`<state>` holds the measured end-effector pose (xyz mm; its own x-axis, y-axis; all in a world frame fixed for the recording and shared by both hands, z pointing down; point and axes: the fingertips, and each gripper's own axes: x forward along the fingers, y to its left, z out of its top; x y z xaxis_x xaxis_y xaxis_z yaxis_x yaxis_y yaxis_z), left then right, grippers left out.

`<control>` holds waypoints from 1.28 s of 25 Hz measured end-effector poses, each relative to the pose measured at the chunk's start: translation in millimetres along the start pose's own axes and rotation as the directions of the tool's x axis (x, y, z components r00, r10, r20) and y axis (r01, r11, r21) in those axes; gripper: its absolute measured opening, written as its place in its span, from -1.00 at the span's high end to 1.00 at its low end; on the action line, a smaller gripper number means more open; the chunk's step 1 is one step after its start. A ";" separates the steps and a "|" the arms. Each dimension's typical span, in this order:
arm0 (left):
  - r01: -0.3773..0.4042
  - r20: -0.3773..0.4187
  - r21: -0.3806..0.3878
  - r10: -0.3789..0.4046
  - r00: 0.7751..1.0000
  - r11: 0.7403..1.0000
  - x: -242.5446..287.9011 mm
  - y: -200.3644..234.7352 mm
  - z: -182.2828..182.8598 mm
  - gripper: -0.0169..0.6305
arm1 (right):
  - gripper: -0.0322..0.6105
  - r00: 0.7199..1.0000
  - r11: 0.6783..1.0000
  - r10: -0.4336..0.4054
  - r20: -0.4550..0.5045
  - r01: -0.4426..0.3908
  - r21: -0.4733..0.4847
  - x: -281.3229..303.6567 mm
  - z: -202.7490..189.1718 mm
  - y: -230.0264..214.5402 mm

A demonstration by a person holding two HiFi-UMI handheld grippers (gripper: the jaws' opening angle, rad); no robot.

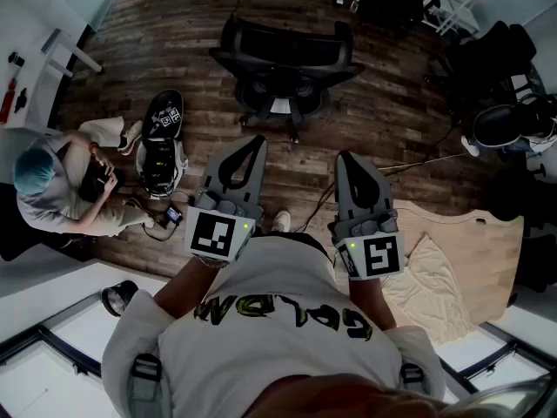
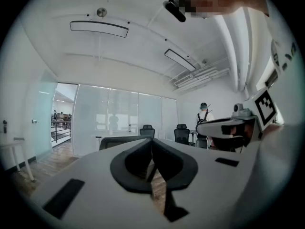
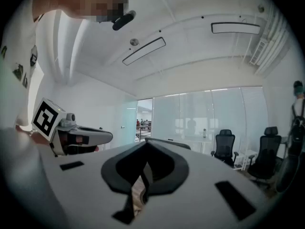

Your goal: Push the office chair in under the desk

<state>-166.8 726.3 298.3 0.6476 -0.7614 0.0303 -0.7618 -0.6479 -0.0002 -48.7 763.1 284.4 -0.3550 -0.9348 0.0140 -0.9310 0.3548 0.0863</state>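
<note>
Dark wood-plank floor; black, curved-backed office chair.

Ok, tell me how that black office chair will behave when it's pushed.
The office chair will probably roll easily: its splayed base stands on a smooth wooden floor. Pushed off-centre, it may swivel or veer rather than run straight. The backrest looks stiff enough to push on, though a high push might tip it slightly.
</note>
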 end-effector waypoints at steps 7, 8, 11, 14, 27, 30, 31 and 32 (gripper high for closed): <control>-0.010 -0.005 0.002 0.010 1.000 1.000 18.4 -26.2 -4.3 0.91 | 0.86 1.000 1.000 -0.002 0.016 0.002 0.030 -14.8 -6.9 -28.7; -0.016 -0.008 0.000 0.016 1.000 1.000 21.1 -27.2 -5.5 0.91 | 0.87 1.000 1.000 0.000 0.015 -0.001 0.026 -14.6 -8.6 -31.8; -0.027 -0.010 0.000 0.027 1.000 1.000 30.4 -29.9 -6.2 0.91 | 0.86 1.000 0.999 0.005 0.009 -0.005 0.037 -13.9 -12.4 -40.6; -0.033 -0.016 0.002 0.033 0.999 0.999 39.7 -29.4 -6.5 0.91 | 0.87 1.000 0.999 0.010 0.010 -0.011 0.047 -10.0 -15.4 -48.8; -0.071 -0.011 0.001 0.071 0.997 0.998 98.9 32.9 -7.4 0.91 | 0.86 0.999 0.999 0.037 0.011 -0.037 0.032 71.3 -18.0 -74.2; -0.069 -0.008 -0.004 0.069 0.998 0.998 117.7 56.3 -3.7 0.91 | 0.86 0.999 0.999 0.037 0.012 -0.037 0.025 102.6 -13.4 -79.7; -0.066 -0.006 -0.006 0.066 0.998 0.998 124.6 64.6 -2.5 0.91 | 0.86 0.999 0.999 0.036 0.012 -0.037 0.024 113.8 -11.6 -81.3; -0.063 -0.005 -0.008 0.063 0.998 0.998 131.3 73.4 -1.4 0.91 | 0.86 0.999 0.999 0.035 0.012 -0.036 0.021 125.3 -9.8 -82.3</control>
<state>-137.7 578.8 303.6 0.5981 -0.8007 0.0353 -0.8013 -0.5983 0.0062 -15.7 616.7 288.9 -0.3887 -0.9214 0.0048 -0.9193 0.3882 0.0646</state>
